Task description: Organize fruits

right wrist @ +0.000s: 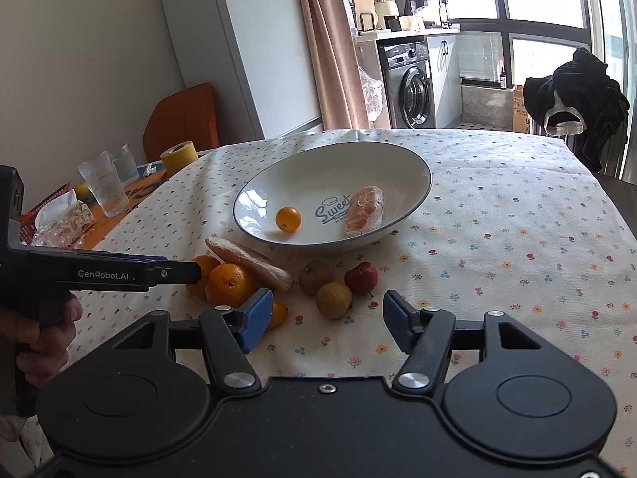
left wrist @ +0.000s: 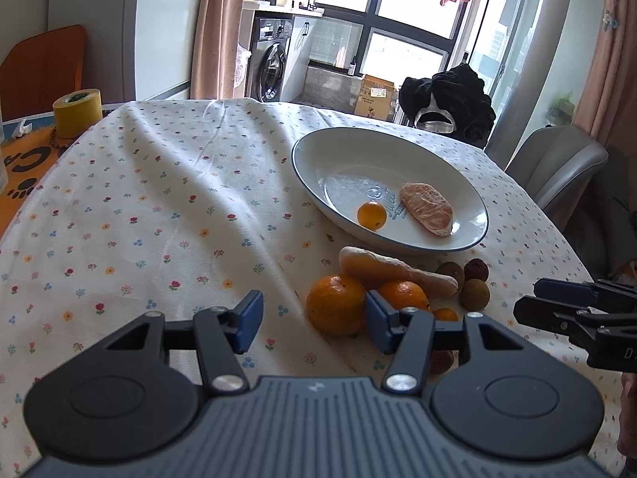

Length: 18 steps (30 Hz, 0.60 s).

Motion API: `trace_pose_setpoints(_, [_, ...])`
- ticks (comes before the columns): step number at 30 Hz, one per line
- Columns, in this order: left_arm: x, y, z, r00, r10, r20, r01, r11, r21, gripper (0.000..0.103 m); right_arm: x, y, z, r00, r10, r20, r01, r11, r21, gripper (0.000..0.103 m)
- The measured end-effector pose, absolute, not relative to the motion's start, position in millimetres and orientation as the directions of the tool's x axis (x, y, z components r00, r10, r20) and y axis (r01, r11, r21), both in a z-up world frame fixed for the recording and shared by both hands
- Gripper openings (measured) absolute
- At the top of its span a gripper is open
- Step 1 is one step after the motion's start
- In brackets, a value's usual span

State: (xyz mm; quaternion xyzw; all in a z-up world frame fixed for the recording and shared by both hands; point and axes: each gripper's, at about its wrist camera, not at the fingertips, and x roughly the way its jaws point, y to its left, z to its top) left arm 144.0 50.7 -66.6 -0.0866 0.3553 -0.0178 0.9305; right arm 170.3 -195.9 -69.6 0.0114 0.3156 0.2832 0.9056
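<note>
A white blue-rimmed bowl (left wrist: 318, 140) (right wrist: 414, 161) holds a small kumquat (left wrist: 372, 215) (right wrist: 288, 218) and a wrapped pomelo wedge (left wrist: 426, 208) (right wrist: 364, 210). In front of it lie two oranges (left wrist: 336, 304) (right wrist: 230, 284), a second wrapped wedge (left wrist: 394, 271) (right wrist: 247, 263), two brown longans (right wrist: 333, 299) (left wrist: 474, 295), a small red fruit (right wrist: 361, 277) and a kumquat (right wrist: 277, 314). My left gripper (left wrist: 314, 326) is open just short of the oranges, with one orange between its fingertips. My right gripper (right wrist: 328, 320) is open, low over the cloth near a longan.
The table carries a floral cloth (left wrist: 159, 207). A yellow tape roll (left wrist: 77, 112) (right wrist: 179, 156), glasses (right wrist: 104, 183) and wrapped snacks (right wrist: 63, 223) sit at the left edge. Chairs (left wrist: 557, 163) stand around; a dark garment (right wrist: 577, 95) hangs on one.
</note>
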Motion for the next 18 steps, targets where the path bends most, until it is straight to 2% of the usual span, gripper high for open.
trace_pose_setpoints(3, [146,50,-68,0.751,-0.105,-0.652,-0.016,0.984,-0.178,0.054,175,-193,-74,0.628,0.524,-0.576,-0.507,0.837,0.209,0.052])
trace_pose_setpoints(8, [146,47,-70,0.745,-0.140,-0.652,0.027,0.983,-0.180,0.046,178,-189,-78,0.619,0.527,-0.582,-0.510,0.834,0.212,0.052])
trace_pose_setpoints(18, [149,53,-75,0.746,-0.190,-0.638,0.062,0.974,-0.219,0.046,186,-182,-87,0.604,0.522,-0.603,-0.505,0.835,0.217,0.044])
